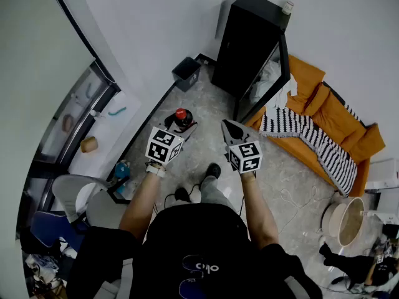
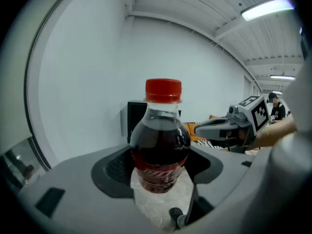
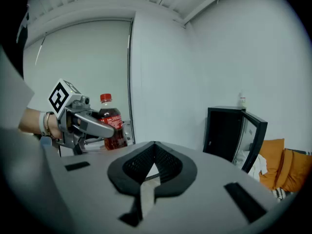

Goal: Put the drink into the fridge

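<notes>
Drink (image 2: 161,145) is in hand, not in the fridge (image 1: 246,48) yet.
I have the left gripper (image 1: 179,124) clamped on it, mid-air, well short of the fridge. Fridge door (image 3: 253,135) stands open. Right gripper (image 3: 155,147) is closed and empty. Left to do: approach, shelve, release.

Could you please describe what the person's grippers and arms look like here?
The left gripper and the right gripper are both grey plastic, tapering forward, with black ribbed pads. Each carries a white cube with black square markers. The person wears a black short-sleeved top and a white band at the left wrist.
</notes>
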Demonstrator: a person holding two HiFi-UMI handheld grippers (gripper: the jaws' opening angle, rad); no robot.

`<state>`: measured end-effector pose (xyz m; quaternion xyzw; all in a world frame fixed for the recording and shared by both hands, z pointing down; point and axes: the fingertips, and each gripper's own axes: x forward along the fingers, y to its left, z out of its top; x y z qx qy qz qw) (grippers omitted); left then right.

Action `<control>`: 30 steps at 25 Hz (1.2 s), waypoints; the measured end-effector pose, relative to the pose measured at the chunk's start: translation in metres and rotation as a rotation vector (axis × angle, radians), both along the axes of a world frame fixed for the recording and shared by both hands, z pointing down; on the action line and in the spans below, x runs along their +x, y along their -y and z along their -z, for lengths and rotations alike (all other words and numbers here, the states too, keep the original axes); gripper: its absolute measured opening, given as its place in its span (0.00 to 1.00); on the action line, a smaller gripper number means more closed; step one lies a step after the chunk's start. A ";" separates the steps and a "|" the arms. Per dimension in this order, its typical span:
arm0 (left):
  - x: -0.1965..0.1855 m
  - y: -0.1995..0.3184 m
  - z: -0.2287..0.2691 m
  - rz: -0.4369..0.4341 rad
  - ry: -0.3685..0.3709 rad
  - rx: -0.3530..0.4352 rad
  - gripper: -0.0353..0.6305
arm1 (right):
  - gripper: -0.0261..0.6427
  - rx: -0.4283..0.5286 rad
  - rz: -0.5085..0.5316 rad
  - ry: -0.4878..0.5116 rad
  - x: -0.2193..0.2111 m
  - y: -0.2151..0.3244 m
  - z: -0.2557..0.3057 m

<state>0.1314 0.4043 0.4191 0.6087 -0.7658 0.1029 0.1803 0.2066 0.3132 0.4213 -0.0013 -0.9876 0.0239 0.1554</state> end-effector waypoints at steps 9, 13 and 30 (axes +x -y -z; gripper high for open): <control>-0.039 0.074 0.001 0.004 0.000 0.006 0.51 | 0.05 -0.011 -0.003 0.000 -0.038 0.073 -0.004; -0.057 0.112 0.002 0.013 0.000 0.001 0.51 | 0.05 -0.024 0.000 0.001 -0.055 0.112 -0.004; -0.088 0.228 -0.003 0.034 0.001 -0.031 0.51 | 0.05 -0.065 0.005 0.010 -0.083 0.241 -0.006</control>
